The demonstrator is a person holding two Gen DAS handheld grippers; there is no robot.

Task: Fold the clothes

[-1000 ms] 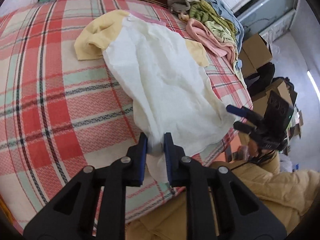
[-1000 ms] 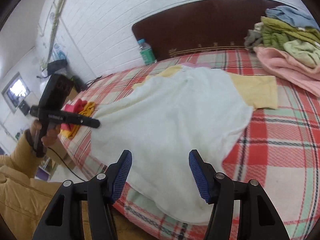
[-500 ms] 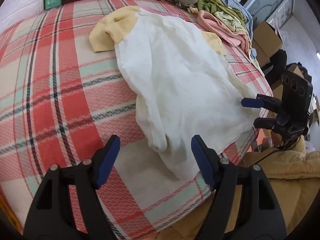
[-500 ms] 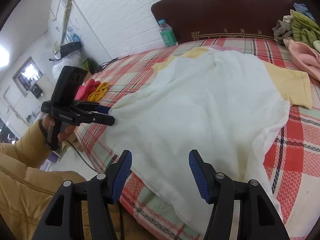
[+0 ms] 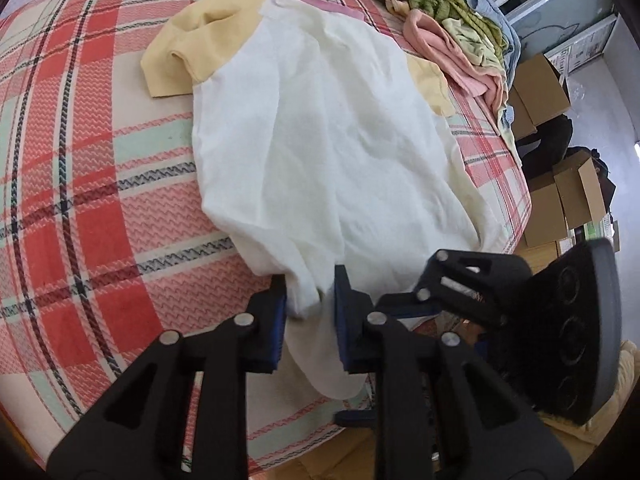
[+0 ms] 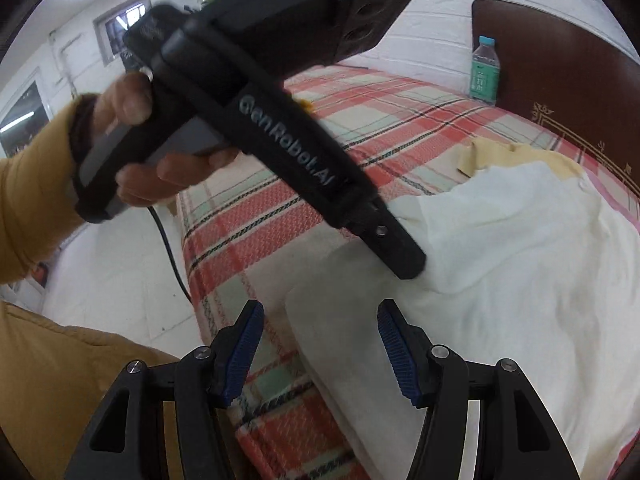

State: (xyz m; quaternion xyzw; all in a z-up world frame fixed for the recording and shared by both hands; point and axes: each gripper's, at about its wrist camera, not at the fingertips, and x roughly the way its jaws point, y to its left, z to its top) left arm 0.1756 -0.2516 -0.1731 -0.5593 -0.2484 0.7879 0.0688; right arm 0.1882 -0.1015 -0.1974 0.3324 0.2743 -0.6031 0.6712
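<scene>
Pinching a bunched fold of the hem, the left gripper (image 5: 310,300) has its blue-padded jaws closed most of the way on the white T-shirt (image 5: 320,152), cloth filling the narrow gap between them. The shirt stretches away ahead of these jaws across a red, green and cream plaid bedspread (image 5: 88,208), its yellow sleeves (image 5: 192,44) lying at the far end, one to each side. A loose flap of the hem hangs below the jaws over the bed's edge. Beyond the shirt and to the right of the jaws sits a pile of clothes (image 5: 452,28) in pink, green and blue. Further right, off the bed, stand cardboard boxes (image 5: 540,92).

The right gripper (image 6: 320,354) holds its jaws spread wide, gripping nothing. The shirt's hem edge lies between and just ahead of them, draped over the bed's edge. Ahead of these jaws and up to the left, a hand (image 6: 160,160) in a mustard-yellow sleeve (image 6: 32,204) holds the left gripper, whose tip meets the white cloth. Far ahead to the right, a water bottle (image 6: 485,72) stands by the dark wooden headboard (image 6: 560,68).
</scene>
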